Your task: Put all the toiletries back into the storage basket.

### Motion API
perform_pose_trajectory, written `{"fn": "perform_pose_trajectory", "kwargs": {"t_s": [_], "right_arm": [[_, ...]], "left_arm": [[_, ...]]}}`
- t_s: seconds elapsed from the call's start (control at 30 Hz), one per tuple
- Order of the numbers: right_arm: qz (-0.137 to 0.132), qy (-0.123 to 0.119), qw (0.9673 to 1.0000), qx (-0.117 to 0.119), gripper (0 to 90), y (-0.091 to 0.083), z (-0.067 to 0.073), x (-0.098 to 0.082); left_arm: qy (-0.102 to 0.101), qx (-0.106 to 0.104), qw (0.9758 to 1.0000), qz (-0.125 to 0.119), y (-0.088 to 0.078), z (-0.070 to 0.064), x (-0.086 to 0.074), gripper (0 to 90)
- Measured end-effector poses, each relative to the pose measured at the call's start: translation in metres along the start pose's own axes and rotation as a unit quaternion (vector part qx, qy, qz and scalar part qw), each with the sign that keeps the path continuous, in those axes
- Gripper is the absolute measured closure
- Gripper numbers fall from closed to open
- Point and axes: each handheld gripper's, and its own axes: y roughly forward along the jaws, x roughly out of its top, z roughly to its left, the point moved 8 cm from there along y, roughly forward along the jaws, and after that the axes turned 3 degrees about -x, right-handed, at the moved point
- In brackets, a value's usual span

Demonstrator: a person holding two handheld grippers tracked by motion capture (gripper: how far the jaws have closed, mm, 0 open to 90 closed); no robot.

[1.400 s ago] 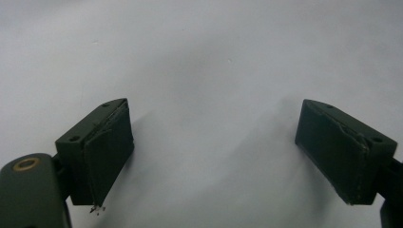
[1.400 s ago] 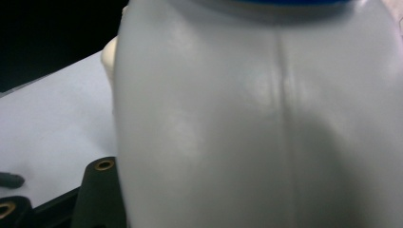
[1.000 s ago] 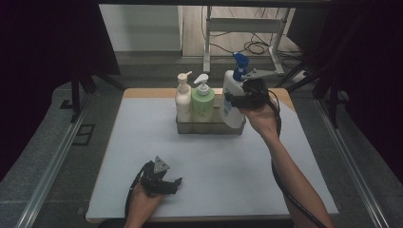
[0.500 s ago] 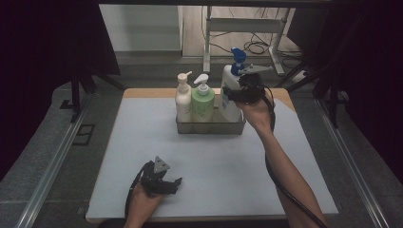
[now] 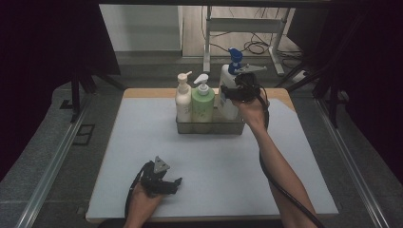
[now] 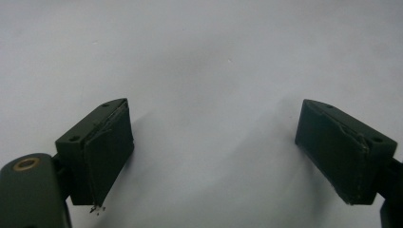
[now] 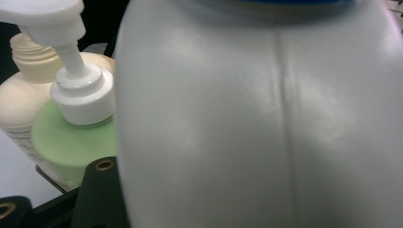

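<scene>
No readable text anywhere. Cream bottle (image 7: 19,111) has faint print on its label near the bottom, too blurred to make out. White bottle (image 7: 266,123) and green bottle (image 7: 71,147): no legible marks.

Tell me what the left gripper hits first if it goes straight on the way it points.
Probably nothing: the left gripper looks along bare white mat, jaws open; the way looks free.

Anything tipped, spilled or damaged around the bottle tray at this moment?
Nothing stands out. The cream bottle and green bottle stand upright in the clear tray; the white bottle with the blue pump is upright in the right gripper. No spill on the mat.
</scene>
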Motion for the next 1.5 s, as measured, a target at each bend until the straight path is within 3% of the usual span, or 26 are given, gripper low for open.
{"fn": "perform_pose_trajectory", "kwargs": {"t_s": [0.57,1.5], "right_arm": [[0.018,0.011,0.9998,-0.005,37.9,0.02,0.003,-0.019],[0.043,0.021,0.9989,-0.002,37.9,0.034,0.011,-0.05]], "left_arm": [[0.0,0.0,1.0,0.001,0.0,0.0,0.0,12.3],[0.001,0.0,1.0,0.002,0.0,0.0,0.0,12.3]]}}
